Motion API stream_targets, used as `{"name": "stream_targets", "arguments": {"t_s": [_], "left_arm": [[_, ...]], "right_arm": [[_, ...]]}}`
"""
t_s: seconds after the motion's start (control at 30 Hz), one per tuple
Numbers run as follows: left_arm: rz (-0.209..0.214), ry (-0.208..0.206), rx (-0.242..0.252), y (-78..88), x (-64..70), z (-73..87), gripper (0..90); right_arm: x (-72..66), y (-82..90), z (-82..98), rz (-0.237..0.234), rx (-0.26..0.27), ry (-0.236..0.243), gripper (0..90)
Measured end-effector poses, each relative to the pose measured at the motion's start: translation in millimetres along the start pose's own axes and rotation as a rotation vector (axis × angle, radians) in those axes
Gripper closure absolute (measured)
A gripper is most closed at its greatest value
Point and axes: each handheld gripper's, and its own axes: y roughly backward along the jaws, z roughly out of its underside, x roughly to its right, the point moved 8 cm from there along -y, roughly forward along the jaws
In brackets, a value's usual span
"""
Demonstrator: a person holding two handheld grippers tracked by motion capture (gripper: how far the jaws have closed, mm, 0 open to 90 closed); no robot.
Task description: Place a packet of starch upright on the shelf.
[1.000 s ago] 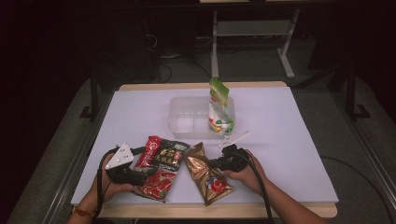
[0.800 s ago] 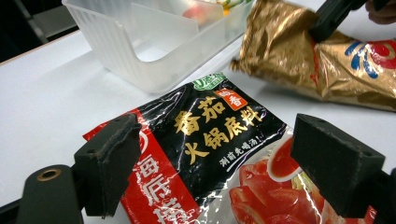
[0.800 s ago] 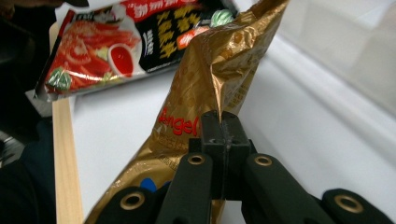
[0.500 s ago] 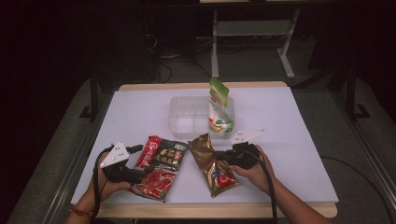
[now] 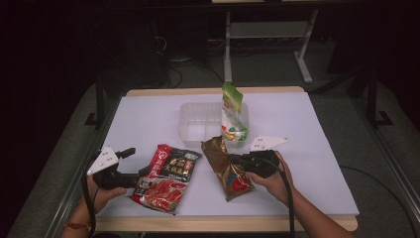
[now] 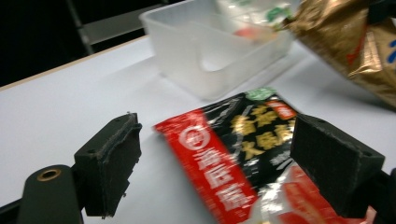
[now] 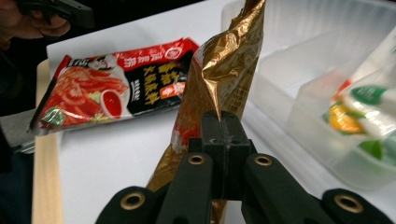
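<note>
The right tongs [image 7: 219, 122] were clamped on the gold pouch's [image 5: 229, 168] edge, lifting the light, crinkly, slippery packet off the desk [image 5: 322, 148] near the clear tub [image 5: 198, 130], while the left tongs [image 6: 229, 163] gaped wide over the red packet [image 6: 243, 158], holding nothing.

A container [image 5: 198, 124] was placed near the middle of the table [image 5: 317, 148], toward its far edge, with an upright pouch [image 5: 232, 113] stood in its right part. A flat packet [image 5: 168, 178] was laid near the front edge, left of centre. A second packet [image 5: 228, 168] was held to its right, just before the container, apart from the first.
</note>
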Motion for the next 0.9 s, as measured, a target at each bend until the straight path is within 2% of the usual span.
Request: {"name": "stream_targets", "arguments": {"t_s": [0.13,0.37,0.5,0.9], "left_arm": [[-0.040,0.035,-0.003,4.5,-17.1,9.0,15.8],[-0.073,0.050,-0.010,6.9,-28.9,17.1,15.9],[-0.065,0.053,-0.017,4.7,-28.6,19.3,16.0],[-0.035,0.028,-0.040,-1.9,-18.5,22.0,16.0]], "right_arm": [[2.3,2.9,-5.8,0.014,0.033,0.009,90.0],[2.7,7.3,-10.3,0.028,0.067,0.034,90.0],[1.9,11.8,-14.5,0.040,0.093,0.050,90.0],[6.3,15.3,-20.2,0.067,0.133,0.054,90.0]]}}
